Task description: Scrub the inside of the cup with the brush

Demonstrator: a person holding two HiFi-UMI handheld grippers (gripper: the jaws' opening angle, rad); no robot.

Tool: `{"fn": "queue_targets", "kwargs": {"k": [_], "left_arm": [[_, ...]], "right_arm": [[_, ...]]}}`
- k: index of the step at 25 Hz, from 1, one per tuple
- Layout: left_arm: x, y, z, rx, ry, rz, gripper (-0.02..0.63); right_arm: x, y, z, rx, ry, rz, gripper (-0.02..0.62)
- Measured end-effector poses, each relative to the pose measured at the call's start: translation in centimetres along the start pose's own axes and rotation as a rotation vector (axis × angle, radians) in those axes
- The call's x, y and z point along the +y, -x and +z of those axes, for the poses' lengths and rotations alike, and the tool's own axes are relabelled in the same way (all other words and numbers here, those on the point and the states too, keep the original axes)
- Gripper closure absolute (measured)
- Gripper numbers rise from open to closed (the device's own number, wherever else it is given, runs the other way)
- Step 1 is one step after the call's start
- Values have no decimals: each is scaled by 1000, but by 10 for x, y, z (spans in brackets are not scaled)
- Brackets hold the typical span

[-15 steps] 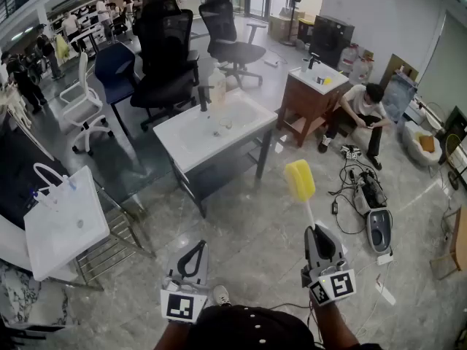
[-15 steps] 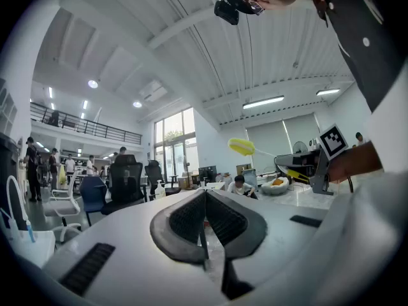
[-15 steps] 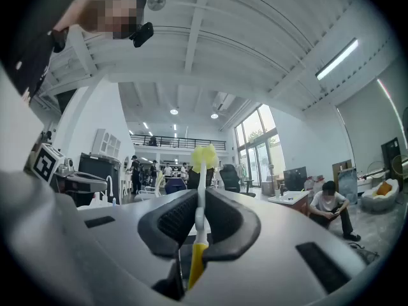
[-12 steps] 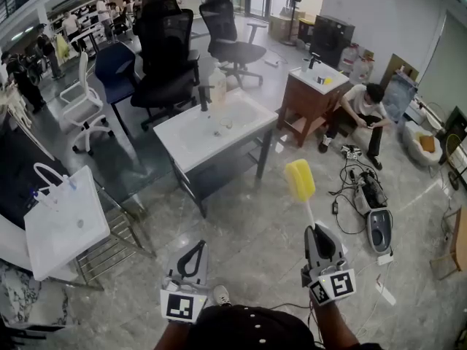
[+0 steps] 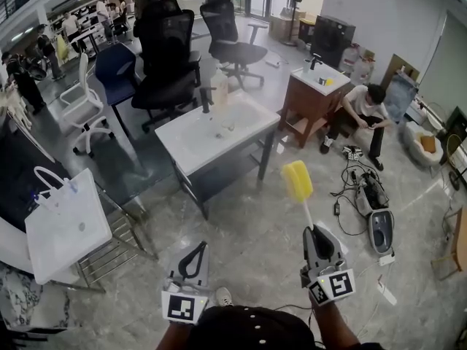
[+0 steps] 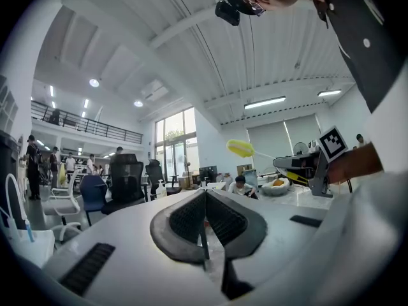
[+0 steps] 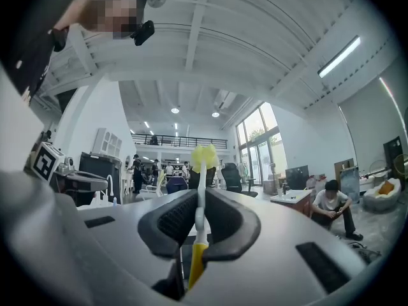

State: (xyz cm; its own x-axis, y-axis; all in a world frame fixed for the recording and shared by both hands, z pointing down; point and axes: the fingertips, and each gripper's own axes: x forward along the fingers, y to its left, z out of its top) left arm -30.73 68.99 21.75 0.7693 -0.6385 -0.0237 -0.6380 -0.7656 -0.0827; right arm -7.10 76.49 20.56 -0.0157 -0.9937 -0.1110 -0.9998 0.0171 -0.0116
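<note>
My right gripper point(image 5: 314, 230) is shut on the white and yellow handle of a brush point(image 5: 297, 181). Its yellow sponge head points up and away from me, over the floor in front of a white sink stand point(image 5: 191, 154). In the right gripper view the handle point(image 7: 198, 217) runs straight between the closed pads. My left gripper point(image 5: 198, 246) hangs shut and empty at the lower left, its jaws meeting in the left gripper view point(image 6: 205, 194), where the brush point(image 6: 238, 148) shows off to the right. A small clear object point(image 5: 227, 127) stands on the sink top; whether it is the cup I cannot tell.
A soap bottle point(image 5: 218, 86) and black faucet point(image 5: 205, 98) stand at the sink's back edge. Black office chairs point(image 5: 166, 57) are behind it. A wooden vanity point(image 5: 305, 109) and a seated person point(image 5: 365, 109) are to the right. Cables and a machine point(image 5: 380, 228) lie on the floor; another white basin point(image 5: 51, 243) is left.
Both grippers keep their pose and the brush stays held. The whole view has shifted only slightly, with the sink stand a touch further right.
</note>
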Motion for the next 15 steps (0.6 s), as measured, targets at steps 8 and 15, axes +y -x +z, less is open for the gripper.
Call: {"fn": "queue_targets", "kwargs": {"k": [8,15], "left_arm": [[32,-2,-1,-2,-13,-23,580],[61,-1,-8,2,0,-26,580]], "right_arm": [[17,-27,-9,-14,-28,-19,549],[35,-41,-19,12,-14,-17,549]]}}
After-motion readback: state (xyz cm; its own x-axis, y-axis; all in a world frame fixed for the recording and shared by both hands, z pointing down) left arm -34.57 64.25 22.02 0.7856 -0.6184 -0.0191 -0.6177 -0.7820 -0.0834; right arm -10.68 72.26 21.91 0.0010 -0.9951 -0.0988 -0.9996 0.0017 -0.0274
